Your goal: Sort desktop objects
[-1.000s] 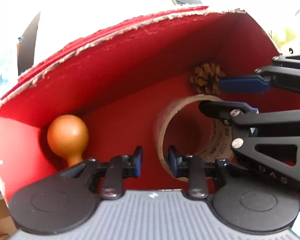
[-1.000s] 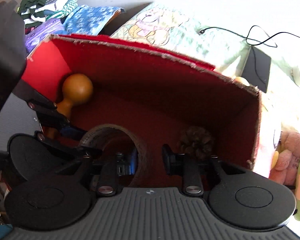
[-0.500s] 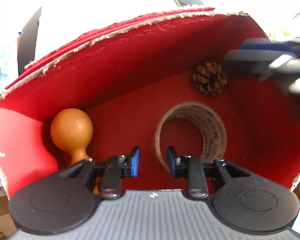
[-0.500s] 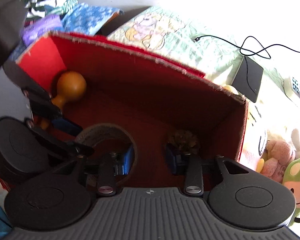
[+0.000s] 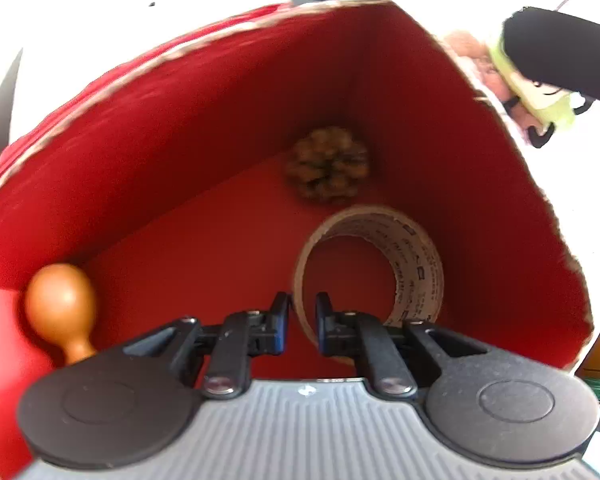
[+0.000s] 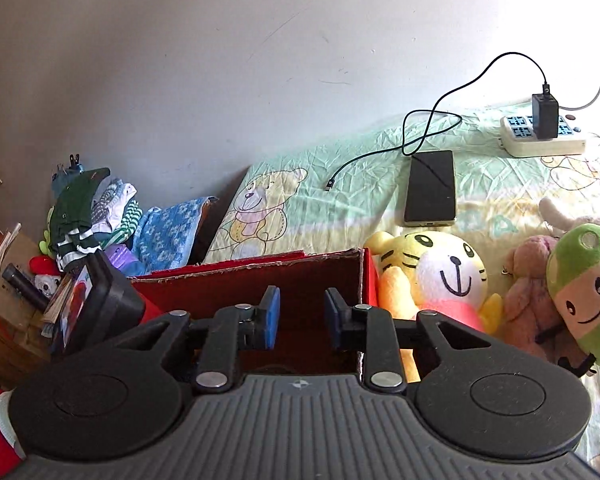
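A red cardboard box [image 5: 180, 140] fills the left wrist view. In it lie a pine cone [image 5: 328, 164] in the far corner, an orange wooden gourd-shaped piece [image 5: 60, 304] at the left wall, and a tape roll [image 5: 412, 264] standing on edge. My left gripper [image 5: 302, 312] points down into the box, shut on the tape roll's near wall. My right gripper [image 6: 300, 316] is raised above the box's rim [image 6: 240, 284] and looks across the bed. Its jaws are closing with nothing between them. The box's contents are hidden in the right wrist view.
Right of the box lie a tiger plush [image 6: 448, 276], a pink plush [image 6: 532, 280] and a green plush [image 6: 584, 300]. Behind them are a phone [image 6: 430, 188], a black cable [image 6: 432, 128] and a power strip [image 6: 540, 140]. Folded clothes [image 6: 92, 216] are piled at the left.
My left gripper has shut on the tape roll and shifted it sideways past the pine cone. My right gripper has lifted out of the box and tilted up toward the bed.
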Available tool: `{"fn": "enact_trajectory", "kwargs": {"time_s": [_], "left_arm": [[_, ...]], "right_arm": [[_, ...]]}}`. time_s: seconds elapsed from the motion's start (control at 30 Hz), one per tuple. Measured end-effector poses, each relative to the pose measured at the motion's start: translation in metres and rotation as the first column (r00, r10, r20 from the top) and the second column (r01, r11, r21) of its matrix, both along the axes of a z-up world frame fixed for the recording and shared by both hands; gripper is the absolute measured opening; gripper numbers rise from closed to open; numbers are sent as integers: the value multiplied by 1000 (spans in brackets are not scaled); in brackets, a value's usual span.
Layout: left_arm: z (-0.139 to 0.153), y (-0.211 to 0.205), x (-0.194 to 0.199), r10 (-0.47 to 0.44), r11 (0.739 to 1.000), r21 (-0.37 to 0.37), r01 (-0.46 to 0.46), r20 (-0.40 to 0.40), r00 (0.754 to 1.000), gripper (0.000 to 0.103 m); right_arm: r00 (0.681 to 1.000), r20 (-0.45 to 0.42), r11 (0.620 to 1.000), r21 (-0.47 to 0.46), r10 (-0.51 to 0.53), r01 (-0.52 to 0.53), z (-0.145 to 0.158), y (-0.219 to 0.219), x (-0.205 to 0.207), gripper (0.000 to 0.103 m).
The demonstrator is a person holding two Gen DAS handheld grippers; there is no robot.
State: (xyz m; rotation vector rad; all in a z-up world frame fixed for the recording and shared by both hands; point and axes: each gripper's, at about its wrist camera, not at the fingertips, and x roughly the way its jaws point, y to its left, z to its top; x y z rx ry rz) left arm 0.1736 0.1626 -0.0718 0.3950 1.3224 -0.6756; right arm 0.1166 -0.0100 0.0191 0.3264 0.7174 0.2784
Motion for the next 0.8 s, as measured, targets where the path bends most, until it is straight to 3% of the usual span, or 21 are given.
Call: {"fn": "enact_trajectory", "kwargs": {"time_s": [0.3,0.33,0.37,0.47,0.63,0.8], "left_arm": [[-5,-16,-8,-3,1000,-17,3,-3,1000,12],[-3,-13,-7,13,1000,-28,-13,-4,1000,15],[-1,-9,-6,31,999,-34,-31,3,1000,28],[8,10,-5,108,992,-66,-106,39,993,50],[18,39,-5,222,973,-85,-215,86,971,54],[28,55,-8,273,961,-93,-260,172,947,58]], "right_arm": [[999,22,1000,3,-24,24,-6,-3,-5,26],[999,20,1000,4,-26,26,-6,-4,-7,26],[1000,17,1000,4,-27,27,-7,-4,-7,26],[1000,6,1000,2,-18,18,-10,-1,-8,26],[1000,26,999,-34,-1,2,-10,7,-10,26],[1000,20,998,-56,10,-9,-14,17,-8,26]]}}
